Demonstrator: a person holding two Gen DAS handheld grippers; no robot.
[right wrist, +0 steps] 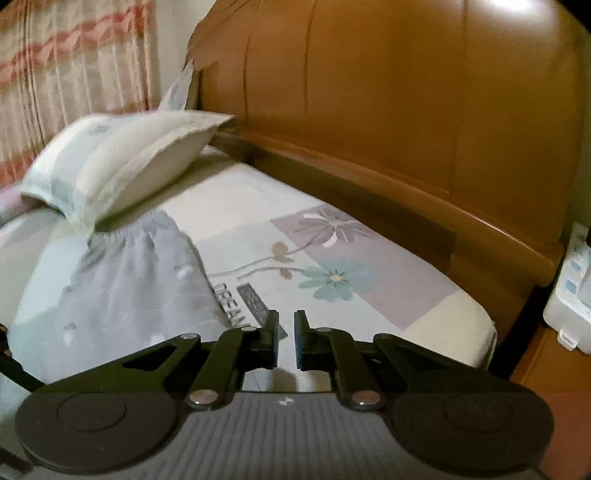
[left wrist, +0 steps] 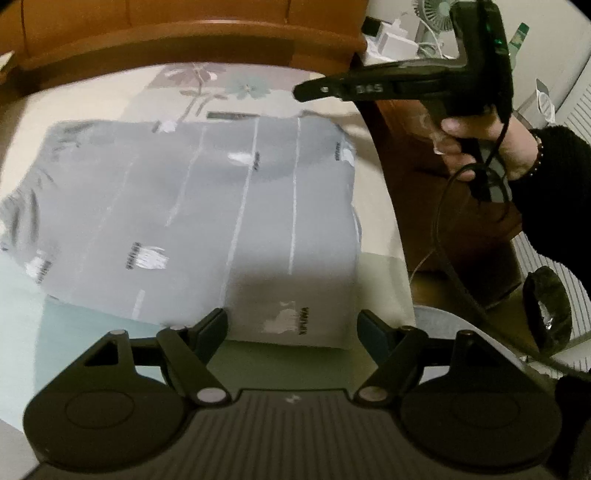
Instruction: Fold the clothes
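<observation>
While a folded grey garment [left wrist: 207, 221] printed with white stripes and small motifs lies flat on a bed's floral sheet [right wrist: 332, 266], the left gripper [left wrist: 291, 328] hangs just above the garment's near edge, its jaws spread wide with nothing between them. The right gripper [right wrist: 286, 339], seen from the left wrist camera as a black tool raised in a person's hand [left wrist: 480, 144], sits up beyond the garment's far right corner, clear of the cloth; a dark sleeve [left wrist: 550, 184] and a beaded bracelet [left wrist: 537, 151] show at the wrist. From its own camera the right gripper's jaws stand narrow, only a slim gap left, and they grip nothing. The garment reaches from the near edge of the bed toward a pale pillow [right wrist: 110, 162] that lies against the wooden headboard [right wrist: 406, 110]. A striped curtain [right wrist: 66, 74] hangs behind the pillow. A small fan [left wrist: 432, 14] stands on the nightstand beyond the bed's corner.
</observation>
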